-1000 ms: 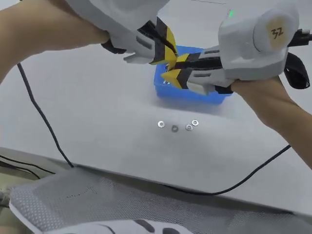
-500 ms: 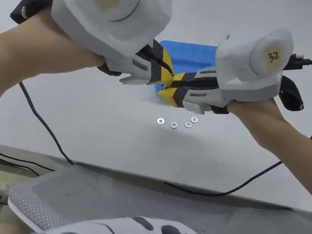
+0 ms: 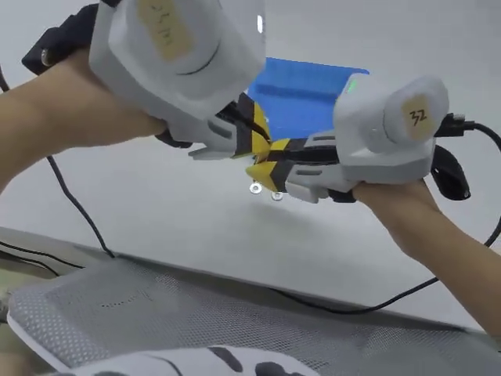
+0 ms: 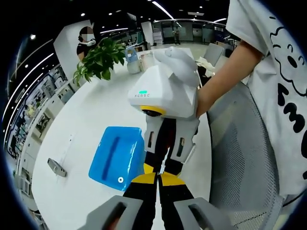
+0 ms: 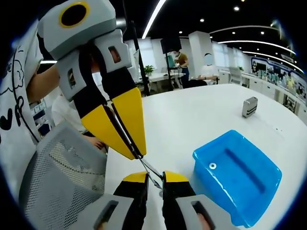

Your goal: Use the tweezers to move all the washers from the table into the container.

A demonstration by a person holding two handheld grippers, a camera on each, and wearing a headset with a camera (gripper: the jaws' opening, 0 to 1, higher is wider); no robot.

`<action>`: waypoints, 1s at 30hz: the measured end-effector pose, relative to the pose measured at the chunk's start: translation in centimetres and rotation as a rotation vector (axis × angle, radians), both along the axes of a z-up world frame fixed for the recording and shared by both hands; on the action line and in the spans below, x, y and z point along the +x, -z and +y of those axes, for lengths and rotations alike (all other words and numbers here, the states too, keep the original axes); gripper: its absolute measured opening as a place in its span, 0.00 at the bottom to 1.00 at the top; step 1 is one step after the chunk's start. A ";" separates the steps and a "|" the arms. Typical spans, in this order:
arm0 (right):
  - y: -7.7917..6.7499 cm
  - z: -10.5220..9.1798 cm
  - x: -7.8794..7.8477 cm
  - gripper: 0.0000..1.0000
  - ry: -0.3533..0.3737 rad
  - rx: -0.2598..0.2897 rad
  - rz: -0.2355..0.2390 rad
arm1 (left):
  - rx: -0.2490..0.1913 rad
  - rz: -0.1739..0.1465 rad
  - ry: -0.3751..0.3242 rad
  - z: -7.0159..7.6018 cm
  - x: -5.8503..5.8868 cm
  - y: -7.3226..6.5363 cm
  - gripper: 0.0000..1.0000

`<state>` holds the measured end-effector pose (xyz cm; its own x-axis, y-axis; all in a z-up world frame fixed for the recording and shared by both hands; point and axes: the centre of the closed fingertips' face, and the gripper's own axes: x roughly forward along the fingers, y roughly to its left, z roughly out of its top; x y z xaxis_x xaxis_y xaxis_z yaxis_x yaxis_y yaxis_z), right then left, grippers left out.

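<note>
Above the white table (image 3: 156, 204) my two grippers meet tip to tip. The left gripper (image 3: 258, 149) comes in from the left, the right gripper (image 3: 270, 168) from the right. Thin metal tweezers (image 5: 149, 168) run from the left gripper's (image 5: 139, 155) shut yellow jaws down into the right gripper's (image 5: 154, 179) jaws, which are closed on them. Two small steel washers (image 3: 255, 188) lie on the table just below the tips. The blue container (image 3: 305, 94) stands behind, and it holds one washer (image 5: 211, 166).
A black cable (image 3: 74, 207) runs across the table at the left and another curves at the right (image 3: 438, 274). A grey mesh chair back (image 3: 156, 321) sits at the near edge. A small metal block (image 5: 249, 106) rests beyond the container.
Both grippers, still tip to tip, have dropped from in front of the container to just above the washers. The right gripper now hides two of the washers. The head camera has shifted.
</note>
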<state>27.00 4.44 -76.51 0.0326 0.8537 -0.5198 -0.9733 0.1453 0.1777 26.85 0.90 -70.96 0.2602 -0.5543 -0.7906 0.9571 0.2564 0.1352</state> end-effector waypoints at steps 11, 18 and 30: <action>1.2 0.0 0.2 0.07 -0.009 -0.031 -0.005 | 0.001 0.003 -0.023 -0.1 0.0 0.7 0.00; 1.4 -0.1 0.1 0.08 -0.006 -0.032 0.016 | -0.006 0.015 -0.034 0.0 -0.2 0.8 0.00; 1.5 -0.3 0.1 0.05 -0.026 -0.061 -0.037 | -0.015 0.014 -0.029 -0.1 0.3 1.2 0.00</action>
